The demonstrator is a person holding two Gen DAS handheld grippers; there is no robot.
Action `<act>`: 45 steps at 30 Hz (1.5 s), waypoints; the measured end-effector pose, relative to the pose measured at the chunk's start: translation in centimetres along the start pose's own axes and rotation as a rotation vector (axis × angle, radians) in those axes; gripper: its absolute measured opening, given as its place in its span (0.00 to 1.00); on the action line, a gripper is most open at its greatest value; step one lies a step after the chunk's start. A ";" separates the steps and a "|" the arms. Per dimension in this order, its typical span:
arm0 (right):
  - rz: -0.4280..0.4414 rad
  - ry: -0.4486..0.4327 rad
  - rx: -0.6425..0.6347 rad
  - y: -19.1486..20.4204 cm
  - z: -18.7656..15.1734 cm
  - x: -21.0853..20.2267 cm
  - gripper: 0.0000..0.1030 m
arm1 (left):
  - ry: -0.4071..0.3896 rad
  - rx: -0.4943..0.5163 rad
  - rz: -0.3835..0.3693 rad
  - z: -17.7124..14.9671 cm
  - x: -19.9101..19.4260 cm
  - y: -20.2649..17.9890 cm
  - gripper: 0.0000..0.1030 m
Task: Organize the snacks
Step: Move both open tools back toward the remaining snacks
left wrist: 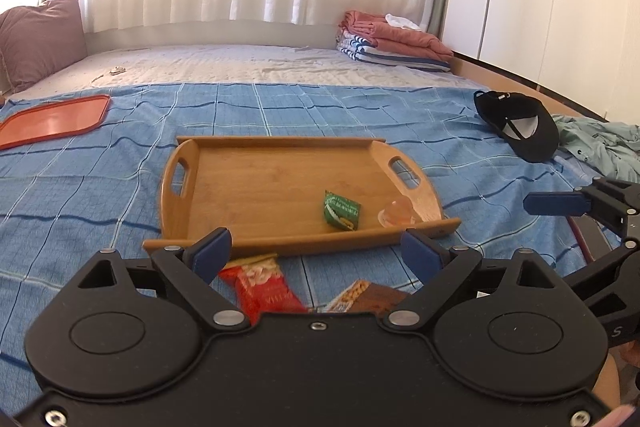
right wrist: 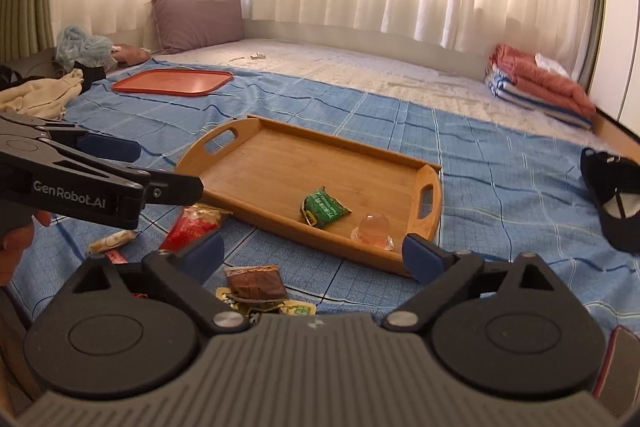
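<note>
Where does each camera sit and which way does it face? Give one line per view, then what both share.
Left wrist: sits on the left gripper, jaws open, looking forward and down across the blue checked bedspread at the bamboo handled tray; the right gripper shows at right.
Right wrist: sits on the right gripper, jaws open, facing the tray from its right corner; the left gripper and fingers show at left.
Shared: tray, green snack packet, clear jelly cup, orange flat tray, black cap.

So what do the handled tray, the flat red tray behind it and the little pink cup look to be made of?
Handled tray: wood, likely bamboo, going by the fine straight grain and satin sheen. Red tray: probably plastic, a smooth glossy surface with a moulded rim. Pink cup: clear plastic holding translucent jelly, apparently.
</note>
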State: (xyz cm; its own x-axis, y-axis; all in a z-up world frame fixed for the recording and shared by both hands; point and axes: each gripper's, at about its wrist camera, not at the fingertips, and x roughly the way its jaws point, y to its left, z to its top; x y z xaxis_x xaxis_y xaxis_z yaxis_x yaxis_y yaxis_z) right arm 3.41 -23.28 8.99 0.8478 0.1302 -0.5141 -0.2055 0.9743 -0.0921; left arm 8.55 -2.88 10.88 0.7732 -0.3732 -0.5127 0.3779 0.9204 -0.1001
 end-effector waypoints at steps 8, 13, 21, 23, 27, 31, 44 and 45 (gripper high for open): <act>0.004 -0.020 -0.018 1.7 -0.9 -1.3 0.99 | 0.001 0.010 0.018 -1.7 -0.8 0.0 0.89; -0.005 -0.029 -0.004 2.2 -2.3 -1.9 0.99 | 0.003 0.029 0.021 -2.9 -1.1 -0.3 0.90; -0.032 -0.031 0.041 2.5 -4.6 -2.1 0.99 | 0.018 0.047 0.027 -5.1 -1.0 -0.6 0.90; -0.043 -0.030 0.048 2.3 -4.9 -2.2 0.99 | 0.015 0.051 0.029 -5.4 -1.0 -0.7 0.90; -0.073 -0.038 0.050 2.3 -5.4 -2.5 0.99 | 0.008 0.053 0.036 -5.9 -1.1 -0.8 0.90; -0.091 -0.039 0.061 2.0 -5.9 -2.9 0.99 | 0.016 0.046 0.036 -6.4 -0.9 -0.9 0.90; -0.129 0.018 0.109 1.0 -8.8 -2.6 0.89 | 0.036 0.055 0.038 -8.2 -0.5 -1.0 0.81; -0.132 0.022 0.114 0.9 -8.9 -2.5 0.88 | 0.039 0.057 0.038 -8.4 -0.4 -1.0 0.80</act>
State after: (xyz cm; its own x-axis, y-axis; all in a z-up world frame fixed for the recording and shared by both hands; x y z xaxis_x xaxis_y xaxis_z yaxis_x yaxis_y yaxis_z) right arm -3.27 -24.41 2.62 0.8525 -0.0028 -0.5227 -0.0353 0.9974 -0.0629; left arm 3.57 -2.72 4.07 0.7677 -0.3322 -0.5480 0.3777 0.9254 -0.0319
